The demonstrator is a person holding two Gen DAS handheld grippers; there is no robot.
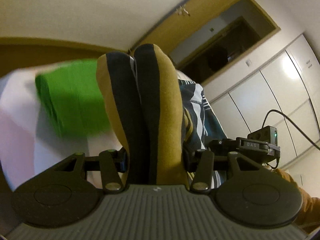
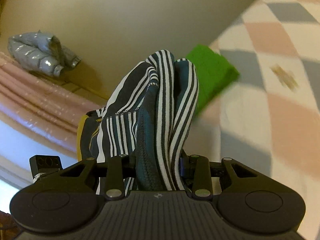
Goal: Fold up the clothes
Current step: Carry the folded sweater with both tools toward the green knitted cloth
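Left gripper (image 1: 154,156) clamped on mustard-and-navy striped fabric garment (image 1: 148,108), bunched folds running lengthwise away from camera, right gripper (image 2: 158,160) clamped on its navy-and-white striped part, folded green cloth (image 2: 212,76) beyond.

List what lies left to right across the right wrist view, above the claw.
Grey puffer jacket → pink curtain → striped garment → green folded cloth → checked bedspread.

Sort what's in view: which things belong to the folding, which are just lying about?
Job: striped garment, gripped by both tongs, left and right; green cloth.
Lying about: grey puffer jacket, checked bedspread, pink curtain, cupboards.
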